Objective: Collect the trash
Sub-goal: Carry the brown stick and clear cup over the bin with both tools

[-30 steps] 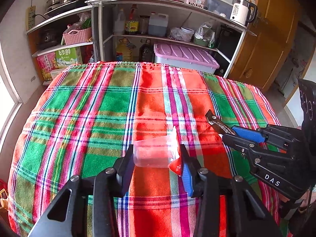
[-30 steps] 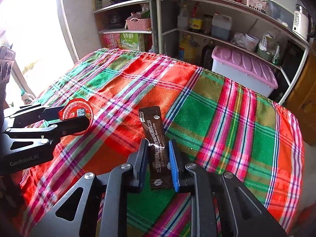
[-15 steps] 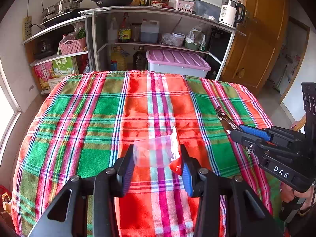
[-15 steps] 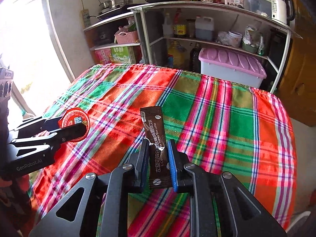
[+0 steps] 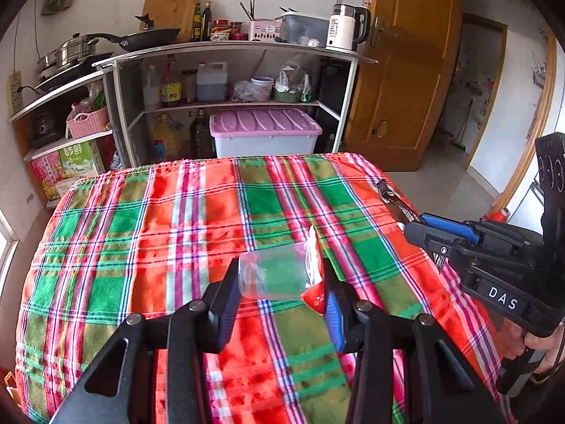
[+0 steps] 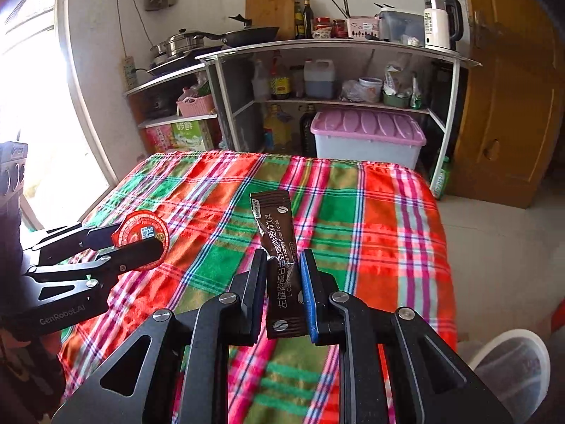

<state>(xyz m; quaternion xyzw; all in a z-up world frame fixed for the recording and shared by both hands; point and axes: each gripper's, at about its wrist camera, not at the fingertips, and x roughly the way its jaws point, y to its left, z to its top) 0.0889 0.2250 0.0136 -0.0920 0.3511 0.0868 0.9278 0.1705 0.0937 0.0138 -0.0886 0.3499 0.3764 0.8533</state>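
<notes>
Trash is being carried in both tools above the plaid tabletop (image 5: 148, 233), with nothing visibly left lying on the cloth: the left tool (image 5: 280, 284) is pinching a clear plastic cup (image 5: 273, 275) sideways, its peeled red lid (image 6: 141, 238) pressed against one finger, while the right tool (image 6: 284, 282) is clamping a brown coffee sachet (image 6: 279, 243) upright by its lower half. Both pieces are being held clear of the cloth, probably so they can travel to the white bin (image 6: 512, 364) showing at the lower right of the right wrist view.
</notes>
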